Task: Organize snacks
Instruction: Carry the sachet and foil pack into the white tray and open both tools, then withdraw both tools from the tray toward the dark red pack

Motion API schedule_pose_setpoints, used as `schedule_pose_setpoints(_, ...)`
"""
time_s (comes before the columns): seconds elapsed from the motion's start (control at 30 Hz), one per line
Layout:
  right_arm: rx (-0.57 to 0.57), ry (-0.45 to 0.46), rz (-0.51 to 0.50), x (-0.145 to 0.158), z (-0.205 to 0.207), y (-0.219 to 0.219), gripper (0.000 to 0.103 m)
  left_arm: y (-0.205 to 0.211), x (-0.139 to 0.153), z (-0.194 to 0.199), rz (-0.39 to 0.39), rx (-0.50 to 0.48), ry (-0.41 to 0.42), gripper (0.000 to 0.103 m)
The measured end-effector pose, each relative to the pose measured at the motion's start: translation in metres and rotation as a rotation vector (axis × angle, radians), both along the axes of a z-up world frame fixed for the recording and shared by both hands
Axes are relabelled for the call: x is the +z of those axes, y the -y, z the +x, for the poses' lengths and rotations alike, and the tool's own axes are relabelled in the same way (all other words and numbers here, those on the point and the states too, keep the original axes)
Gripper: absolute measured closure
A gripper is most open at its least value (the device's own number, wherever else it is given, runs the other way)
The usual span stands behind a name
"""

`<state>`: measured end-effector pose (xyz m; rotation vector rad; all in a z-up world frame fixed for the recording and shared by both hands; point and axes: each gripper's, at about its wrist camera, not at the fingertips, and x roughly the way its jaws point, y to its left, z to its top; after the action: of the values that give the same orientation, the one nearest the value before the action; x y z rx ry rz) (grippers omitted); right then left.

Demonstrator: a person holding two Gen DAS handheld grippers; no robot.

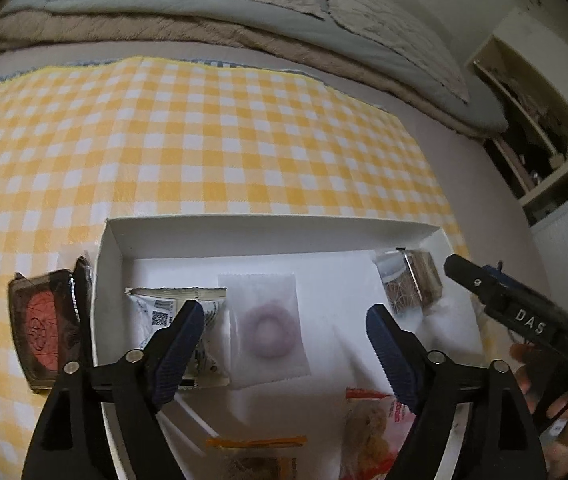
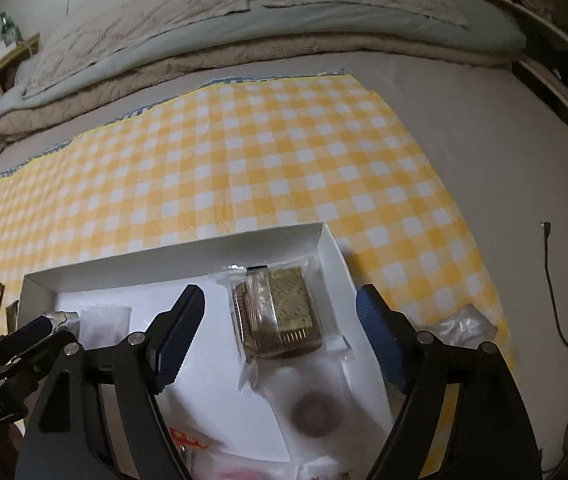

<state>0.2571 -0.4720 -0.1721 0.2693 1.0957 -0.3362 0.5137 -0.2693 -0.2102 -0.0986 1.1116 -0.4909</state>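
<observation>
My left gripper hung wide open and empty over the doughnut packet in the white box; red-lidded snack outside at nine o'clock, nearest my left.

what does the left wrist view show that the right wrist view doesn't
Only the left wrist view shows the dark packet with a red round design lying on the checked cloth just outside the box's left wall, and an orange-edged packet at the bottom of the box.

Only the right wrist view shows a black cable on the bare surface to the right, and a crumpled clear wrapper outside the box's right wall.

Both show the white box, the clear-wrapped brown and gold snack in its far right corner, the purple ring packet, and both grippers open.
</observation>
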Motion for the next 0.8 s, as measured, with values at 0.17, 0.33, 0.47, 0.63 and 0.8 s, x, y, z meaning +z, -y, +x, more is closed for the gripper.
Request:
schedule_pose_setpoints(0.17,0.014,-0.005,0.007,0.006,-0.012,0.0,0.023,0.002,0.01,-0.018,0.048,-0.029,0.031,0.013)
schedule_pose_setpoints(0.33,0.031,0.005,0.002,0.017,-0.028,-0.005,0.009,0.002,0.022,-0.031,0.06,-0.035,0.045,0.006)
schedule_pose_setpoints(0.47,0.035,0.023,-0.019,0.027,-0.04,-0.01,0.0,-0.004,0.032,-0.044,0.069,-0.039,0.058,0.0)
schedule_pose_setpoints(0.63,0.013,0.039,-0.035,0.042,-0.054,-0.013,0.0,-0.012,0.047,-0.055,0.088,-0.04,0.071,0.0)
schedule_pose_setpoints(0.8,-0.006,0.059,-0.044,0.056,-0.067,-0.015,0.0,-0.024,0.067,-0.067,0.103,-0.035,0.101,0.0)
